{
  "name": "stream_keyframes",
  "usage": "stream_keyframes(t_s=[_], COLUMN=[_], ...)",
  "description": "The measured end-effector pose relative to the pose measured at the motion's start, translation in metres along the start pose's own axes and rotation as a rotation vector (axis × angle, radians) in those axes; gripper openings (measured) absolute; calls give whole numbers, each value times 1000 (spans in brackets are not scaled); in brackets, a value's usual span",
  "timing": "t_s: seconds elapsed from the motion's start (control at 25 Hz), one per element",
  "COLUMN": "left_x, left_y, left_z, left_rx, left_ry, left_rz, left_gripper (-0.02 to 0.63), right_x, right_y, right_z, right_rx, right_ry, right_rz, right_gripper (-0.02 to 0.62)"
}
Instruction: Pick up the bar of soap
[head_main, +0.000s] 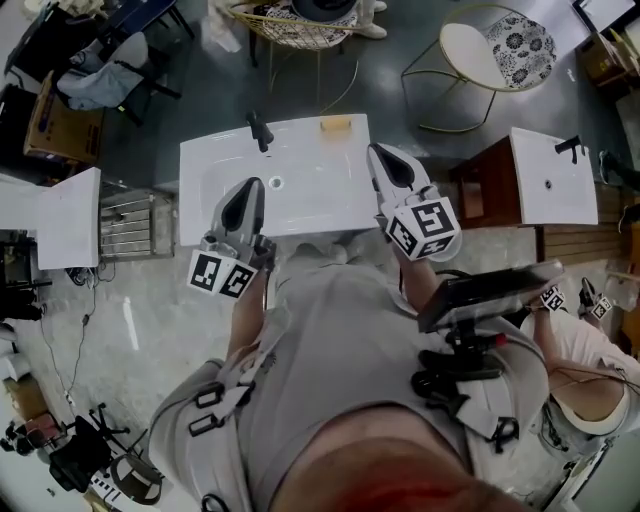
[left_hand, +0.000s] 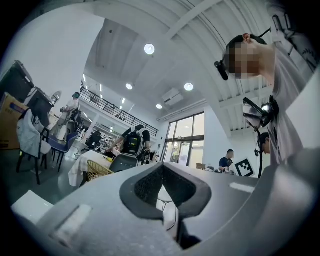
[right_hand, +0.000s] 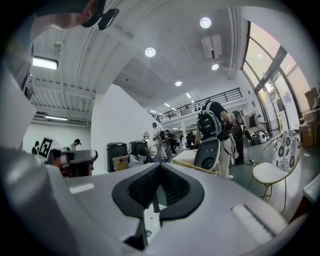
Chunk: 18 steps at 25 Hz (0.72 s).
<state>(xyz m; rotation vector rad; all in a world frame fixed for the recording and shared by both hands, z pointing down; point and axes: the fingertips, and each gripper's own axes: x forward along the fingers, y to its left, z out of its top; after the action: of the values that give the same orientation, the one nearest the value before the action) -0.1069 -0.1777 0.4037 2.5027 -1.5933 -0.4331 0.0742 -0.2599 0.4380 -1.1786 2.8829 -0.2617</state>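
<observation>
Bar of soap (head_main: 335, 124): a small orange block on the far rim of the white sink counter (head_main: 200, 160), just right of the faucet (head_main: 260, 131) and behind the basin (head_main: 300, 195).
Soap's long axis: it runs side to side in the head view, along the counter's back edge.
Right hand-held gripper (head_main: 378, 152): clenched with its pads together and nothing between them, held over the counter's right part.
Left hand-held gripper (head_main: 254, 186): also clenched and empty, over the basin's near left side.
Direction from gripper to soap: ahead of the right jaw tips and a little to their left. From the left tips it lies ahead and well to the right, past the faucet.
Nearer hand: the right, judging by the head view.
Gripper views: both look level across the room, and neither shows the soap.
What the coming move likely calls for: jaws parted and tipped down, then closed across the soap's short side.
</observation>
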Motion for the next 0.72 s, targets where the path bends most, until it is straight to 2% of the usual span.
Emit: stream_keyframes(t_s=[0.28,0.44,0.52,0.72], left_x=[15,20,25,25], left_y=[3,11,14,19], left_z=[15,24,27,34], left_rx=[-14,-9,-10,-13], left_ry=[-4,-6,-8,-18], left_rz=[-49,-68,-78,-106], left_gripper=[0,-2,-2,0], right_x=[8,11,15,25], right_y=[9,16,17,20], right_z=[24,55,61,63], right_rx=[-22,-106,-151,-175], right_ry=[-16,-102,-109,-120], right_rz=[-19,-42,-45,-51], right_gripper=[3,3,4,4])
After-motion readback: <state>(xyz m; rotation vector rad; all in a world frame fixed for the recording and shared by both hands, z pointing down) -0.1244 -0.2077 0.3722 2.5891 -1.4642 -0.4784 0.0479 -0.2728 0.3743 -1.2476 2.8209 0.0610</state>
